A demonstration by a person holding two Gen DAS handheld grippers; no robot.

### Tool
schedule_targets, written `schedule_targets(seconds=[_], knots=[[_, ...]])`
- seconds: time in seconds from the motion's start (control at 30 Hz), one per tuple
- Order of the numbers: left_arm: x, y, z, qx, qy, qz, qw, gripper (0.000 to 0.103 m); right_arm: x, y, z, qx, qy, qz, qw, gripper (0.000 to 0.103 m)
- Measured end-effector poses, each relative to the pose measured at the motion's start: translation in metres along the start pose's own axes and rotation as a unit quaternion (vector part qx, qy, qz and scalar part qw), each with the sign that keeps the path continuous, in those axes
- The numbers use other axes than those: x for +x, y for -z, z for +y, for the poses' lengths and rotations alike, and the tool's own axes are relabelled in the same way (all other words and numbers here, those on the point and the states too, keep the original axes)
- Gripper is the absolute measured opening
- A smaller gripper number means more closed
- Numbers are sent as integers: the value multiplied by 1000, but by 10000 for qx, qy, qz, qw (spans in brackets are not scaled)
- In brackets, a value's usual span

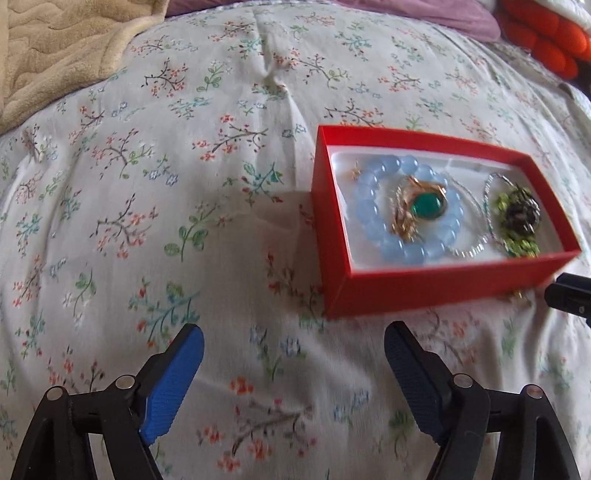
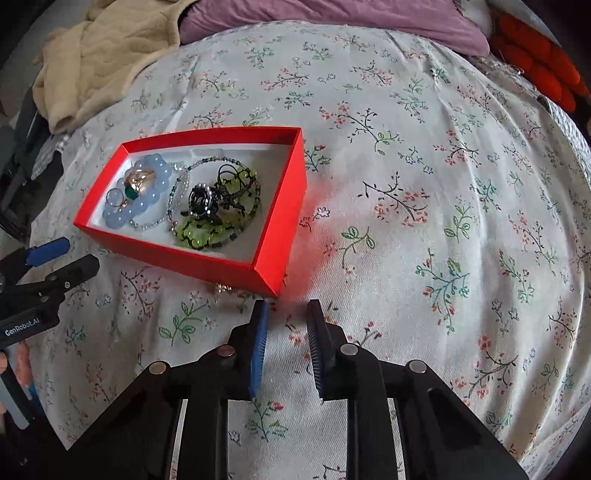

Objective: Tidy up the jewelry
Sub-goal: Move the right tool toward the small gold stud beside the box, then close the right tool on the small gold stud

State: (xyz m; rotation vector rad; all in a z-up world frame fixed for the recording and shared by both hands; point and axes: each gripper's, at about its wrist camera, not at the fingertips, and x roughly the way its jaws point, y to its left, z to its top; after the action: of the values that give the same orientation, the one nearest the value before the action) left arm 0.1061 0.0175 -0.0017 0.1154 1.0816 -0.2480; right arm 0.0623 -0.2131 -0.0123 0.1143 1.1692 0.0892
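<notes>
A red open box (image 1: 424, 291) (image 2: 221, 267) sits on the floral bedspread. It holds a pale blue bead bracelet (image 1: 373, 221) (image 2: 155, 166), a gold brooch with a green stone (image 1: 424, 206) (image 2: 135, 188), a silver bead chain (image 1: 472, 251) (image 2: 173, 199), and a dark ornament on green beads (image 1: 521, 216) (image 2: 207, 206). A small gold piece (image 2: 223, 288) lies on the bedspread at the box's near wall. My left gripper (image 1: 293, 343) (image 2: 66, 254) is open and empty, short of the box. My right gripper (image 2: 286, 314) is partly open and empty, just in front of the box's near corner.
A beige blanket (image 1: 55, 48) (image 2: 107, 55) lies at the back left. A purple pillow (image 2: 332, 18) and an orange plush item (image 1: 546, 33) (image 2: 535, 62) are at the back. The right gripper's finger (image 1: 569, 299) shows at the left wrist view's right edge.
</notes>
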Motion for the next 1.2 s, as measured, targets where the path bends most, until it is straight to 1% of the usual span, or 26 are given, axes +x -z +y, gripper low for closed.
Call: schedule_targets(seconds=[0.1, 0.23, 0.3, 0.37, 0.4, 0.43, 0.47, 0.5, 0.53, 0.57, 0.63, 0.77, 0.87, 0.9, 0.97, 1.0, 1.03, 1.13, 1.17, 1.2], knots=[[8, -7, -1, -118, 82, 32, 9999, 83, 6, -10, 0, 102, -55, -2, 9999, 19], [17, -15, -8, -98, 142, 92, 9998, 83, 10, -20, 0, 147, -80, -88, 9998, 19], [22, -18, -11, -87, 138, 100, 9998, 83, 12, -23, -3, 193, -189, -102, 9996, 20], [24, -19, -10, -105, 180, 159, 9997, 83, 14, -26, -6, 280, -398, -65, 9988, 21], [24, -19, -9, -125, 205, 178, 9996, 83, 15, -26, -6, 302, -461, -33, 9985, 24], [23, -18, -8, -149, 228, 183, 9995, 83, 15, -26, -6, 314, -542, -8, 9980, 31], [21, -18, -6, -176, 256, 174, 9994, 83, 15, -25, -6, 305, -603, 7, 9977, 36], [19, -17, -4, -201, 304, 169, 9992, 83, 14, -24, -5, 274, -678, 24, 9973, 46], [18, -16, -3, -221, 352, 170, 9990, 83, 13, -22, -2, 226, -744, 26, 9970, 53], [16, -15, -1, -229, 385, 169, 9989, 83, 12, -20, 0, 169, -770, 19, 9969, 55], [12, -14, 2, -216, 410, 168, 9988, 83, 12, -17, 8, -1, -739, 12, 9973, 55], [6, -9, 11, -205, 359, 166, 9990, 84, 18, -13, 24, -318, -498, -28, 9982, 55], [4, -2, 16, -248, 357, 274, 9987, 84, 23, -10, 33, -458, -282, -99, 9985, 54], [4, 0, 17, -253, 366, 308, 9985, 84, 24, -10, 35, -500, -202, -124, 9985, 52], [2, 3, 19, -219, 387, 353, 9984, 84, 28, -8, 41, -664, -39, -175, 9976, 44], [1, 4, 19, -188, 382, 349, 9985, 84, 29, -8, 44, -752, 7, -208, 9970, 38], [0, 5, 20, -164, 362, 337, 9986, 84, 29, -8, 46, -796, 6, -230, 9966, 32], [-2, 6, 25, -146, 274, 306, 9991, 84, 30, -8, 47, -819, -23, -268, 9963, 21], [-2, 6, 27, -171, 266, 308, 9990, 84, 31, -8, 47, -824, -13, -283, 9962, 18], [-3, 6, 29, -220, 279, 312, 9989, 84, 31, -8, 48, -831, -8, -284, 9961, 12]])
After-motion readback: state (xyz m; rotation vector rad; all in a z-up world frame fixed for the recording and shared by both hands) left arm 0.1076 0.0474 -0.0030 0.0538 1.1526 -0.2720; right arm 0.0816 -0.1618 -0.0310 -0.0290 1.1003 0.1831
